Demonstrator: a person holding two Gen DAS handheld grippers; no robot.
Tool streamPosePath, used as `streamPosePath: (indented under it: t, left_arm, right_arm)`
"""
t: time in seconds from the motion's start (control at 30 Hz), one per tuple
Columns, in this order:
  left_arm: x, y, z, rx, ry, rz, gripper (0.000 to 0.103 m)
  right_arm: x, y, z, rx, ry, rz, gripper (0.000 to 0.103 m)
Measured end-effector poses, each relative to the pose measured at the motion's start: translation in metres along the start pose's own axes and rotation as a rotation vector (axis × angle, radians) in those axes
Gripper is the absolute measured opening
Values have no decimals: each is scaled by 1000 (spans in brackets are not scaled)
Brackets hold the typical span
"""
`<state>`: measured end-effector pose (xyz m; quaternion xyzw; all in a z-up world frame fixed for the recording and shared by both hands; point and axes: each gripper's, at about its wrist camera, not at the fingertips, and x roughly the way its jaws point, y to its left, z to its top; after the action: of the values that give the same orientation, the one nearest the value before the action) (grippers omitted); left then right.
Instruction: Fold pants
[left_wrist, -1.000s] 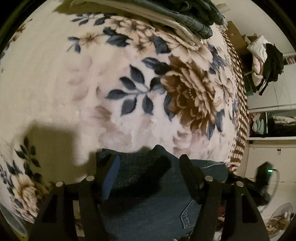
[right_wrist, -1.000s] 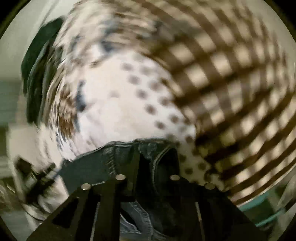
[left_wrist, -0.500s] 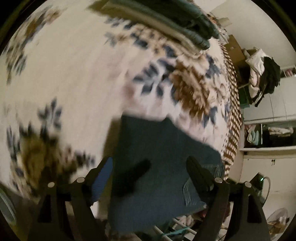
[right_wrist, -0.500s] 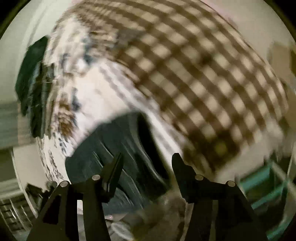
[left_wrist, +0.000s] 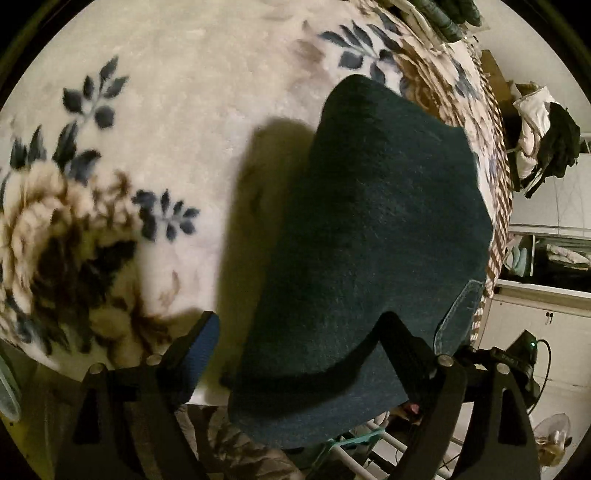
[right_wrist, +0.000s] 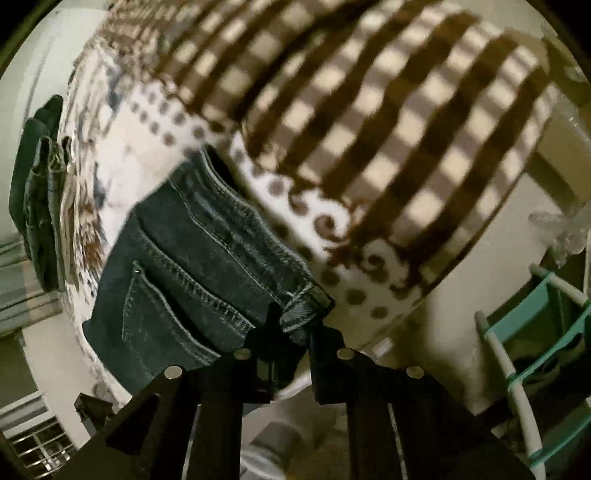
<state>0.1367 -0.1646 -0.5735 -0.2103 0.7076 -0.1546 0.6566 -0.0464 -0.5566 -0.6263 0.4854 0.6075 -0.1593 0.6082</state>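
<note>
Both claws are matte black angular frames at the bottom of each frame, studded with round silver screws, the left claw (left_wrist: 299, 336) (unlike the right claw (right_wrist: 291, 343)) carrying a blue pad.

My left gripper (left_wrist: 301, 332) angled steeply down, its 2 jaws wide and opening, my right gripper (right_wrist: 295, 332) angled down, jaws narrow and closing

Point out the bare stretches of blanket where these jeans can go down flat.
Free: the pale blanket left of the jeans, between the leaf sprigs and the brown flower. Crowded: the far end holds the stack of folded clothes, and the checked border runs to the bed's edge.
</note>
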Motion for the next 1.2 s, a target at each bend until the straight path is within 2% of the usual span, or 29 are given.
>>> streamPosePath:
  t: [0.07,0.13,0.17,0.2,0.23,0.33,0.43,0.53,0.6,0.7,0.73,0.77,0.8,0.83,0.9,0.93,1.0,1.13,1.2]
  left_arm:
    - [-2,2,0,-18,-1,-11,88]
    - [-5,6,0,-45,-9,-46,87]
    - [-8,7,0,-56,-18,-68,87]
    - [-10,8,0,-63,-31,-90,87]
    - [-14,7,0,-68,-48,-118,87]
    - [-15,6,2,-63,-65,-142,87]
    - [-14,-3,12,-52,-63,-80,87]
    - [-35,-16,25,-1,-146,-33,87]
    - [-42,-16,39,-15,-167,-35,87]
    - [-23,-8,74,-97,-101,-135,87]
    - [-11,-8,86,-102,-68,-140,87]
    - [1,-8,95,-96,-43,-165,84]
    - [8,-10,101,-82,-37,-169,73]
    - [13,-14,105,-45,-46,-142,62]
    - [14,-16,106,20,-71,-102,32]
    - [11,-10,104,25,-84,-106,28]
    - [8,10,101,-41,-107,-174,23]
    - [10,40,94,-223,-121,-320,23]
    - [9,54,91,-335,-112,-408,28]
  right_arm:
    - [-3,2,0,-31,15,36,22]
    - [-9,-2,-6,-29,38,108,43]
    - [-12,-6,-8,-20,41,123,62]
    - [-14,-11,-15,-3,38,157,67]
    - [-12,-15,-23,7,51,209,67]
    - [7,-19,-42,11,106,266,67]
    - [39,-15,-56,55,147,317,67]
    - [53,-7,-63,82,136,338,67]
    - [50,-8,-66,81,130,364,67]
    - [54,-4,-64,65,137,343,67]
    - [52,-5,-61,56,137,335,67]
    - [53,-3,-60,45,138,315,67]
    - [53,-1,-57,32,137,300,67]
    - [51,1,-55,23,133,293,67]
    - [46,5,-51,-5,120,267,67]
    - [44,6,-49,-15,111,258,67]
    - [43,7,-46,-20,95,242,67]
    - [44,1,-42,9,98,255,67]
    - [44,2,-41,15,98,258,67]
